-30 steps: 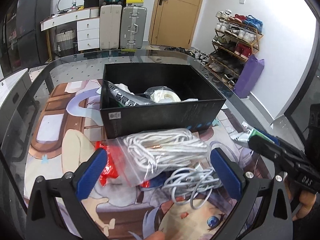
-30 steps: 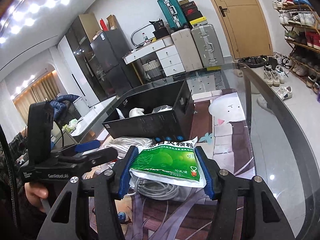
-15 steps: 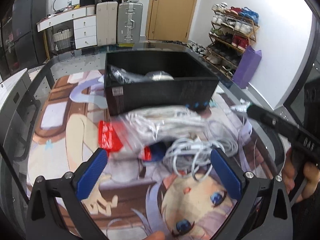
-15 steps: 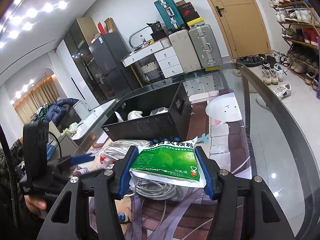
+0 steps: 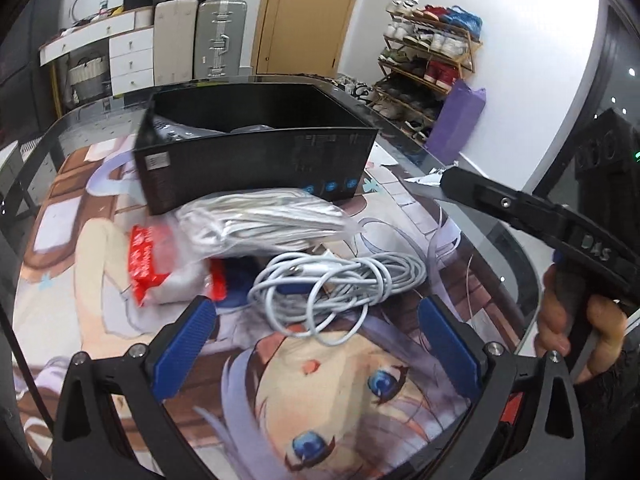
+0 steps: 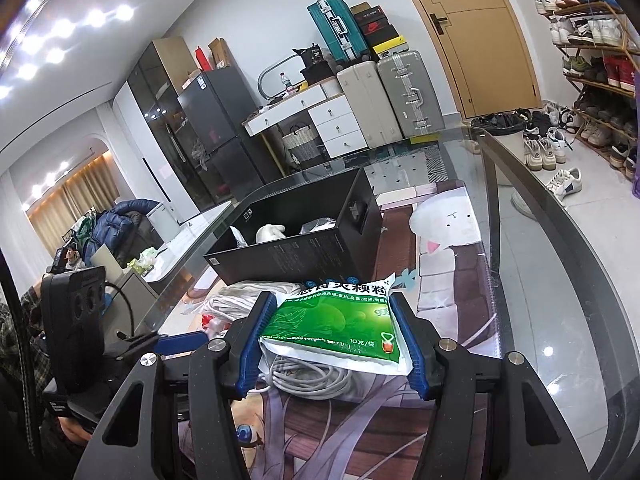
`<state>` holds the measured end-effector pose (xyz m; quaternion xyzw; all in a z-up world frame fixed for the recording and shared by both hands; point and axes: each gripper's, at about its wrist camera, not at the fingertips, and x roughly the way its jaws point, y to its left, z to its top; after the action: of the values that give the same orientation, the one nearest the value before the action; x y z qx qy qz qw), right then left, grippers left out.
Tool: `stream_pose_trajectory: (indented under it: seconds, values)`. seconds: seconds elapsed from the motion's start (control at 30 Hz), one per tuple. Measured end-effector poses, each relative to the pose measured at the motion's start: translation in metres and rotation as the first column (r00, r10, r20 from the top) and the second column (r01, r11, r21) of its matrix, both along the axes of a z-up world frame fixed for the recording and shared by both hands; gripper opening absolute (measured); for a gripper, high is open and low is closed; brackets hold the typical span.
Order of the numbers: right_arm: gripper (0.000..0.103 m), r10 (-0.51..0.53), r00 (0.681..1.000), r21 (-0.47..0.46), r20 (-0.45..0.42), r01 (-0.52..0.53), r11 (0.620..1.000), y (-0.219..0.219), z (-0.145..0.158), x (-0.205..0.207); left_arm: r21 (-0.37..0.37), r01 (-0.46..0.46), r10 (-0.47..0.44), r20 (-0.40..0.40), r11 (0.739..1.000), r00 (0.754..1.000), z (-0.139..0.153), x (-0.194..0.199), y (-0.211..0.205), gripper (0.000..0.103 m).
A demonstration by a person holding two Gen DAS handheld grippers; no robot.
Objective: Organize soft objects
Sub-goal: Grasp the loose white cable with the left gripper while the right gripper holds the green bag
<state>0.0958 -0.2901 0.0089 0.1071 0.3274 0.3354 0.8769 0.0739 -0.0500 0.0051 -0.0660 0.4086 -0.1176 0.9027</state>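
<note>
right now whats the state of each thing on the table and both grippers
black box: open-topped, upright on the mat, some items inside
zip bag of white cord: lying on the mat against the box front
loose white cable: coiled on the mat, not gripped
green sachet: held off the table by the right gripper
left gripper: open, empty, just short of the cable
right gripper: shut on the green sachet

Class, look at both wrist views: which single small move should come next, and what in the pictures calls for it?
Probably lower the left gripper onto the loose cable coil. It is open, with the coil on the mat just ahead of its blue pads, outside the black box. The right gripper already grips the green packet.
</note>
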Motion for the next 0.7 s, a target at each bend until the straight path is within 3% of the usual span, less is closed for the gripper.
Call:
stream_pose_trajectory:
  seconds: [0.23, 0.43, 0.53, 0.6, 0.7]
  values:
    - [0.058, -0.005, 1.000, 0.001, 0.002, 0.005, 1.000, -0.004, 0.000, 0.002, 0.014, 0.022, -0.022, -0.041, 1.000, 0.999, -0.008, 0.018, -0.015, 0.101]
    - [0.058, -0.010, 1.000, 0.005, 0.000, 0.010, 1.000, -0.005, 0.001, 0.000, 0.094, 0.016, -0.010, -0.063, 0.995, 0.998, -0.014, 0.031, -0.031, 0.101]
    - [0.058, -0.013, 1.000, 0.008, -0.002, 0.013, 1.000, -0.007, 0.001, 0.000, 0.154, 0.016, -0.009, -0.044, 0.988, 0.999, -0.015, 0.031, -0.040, 0.088]
    - [0.058, -0.015, 1.000, 0.008, -0.001, 0.015, 1.000, -0.007, 0.001, 0.000, 0.168, 0.032, -0.028, -0.028, 0.985, 0.999, -0.014, 0.028, -0.041, 0.072]
    - [0.058, -0.014, 1.000, 0.008, -0.004, 0.014, 1.000, -0.007, 0.001, 0.000, 0.144, 0.046, -0.045, -0.014, 0.989, 0.999, -0.012, 0.025, -0.037, 0.068]
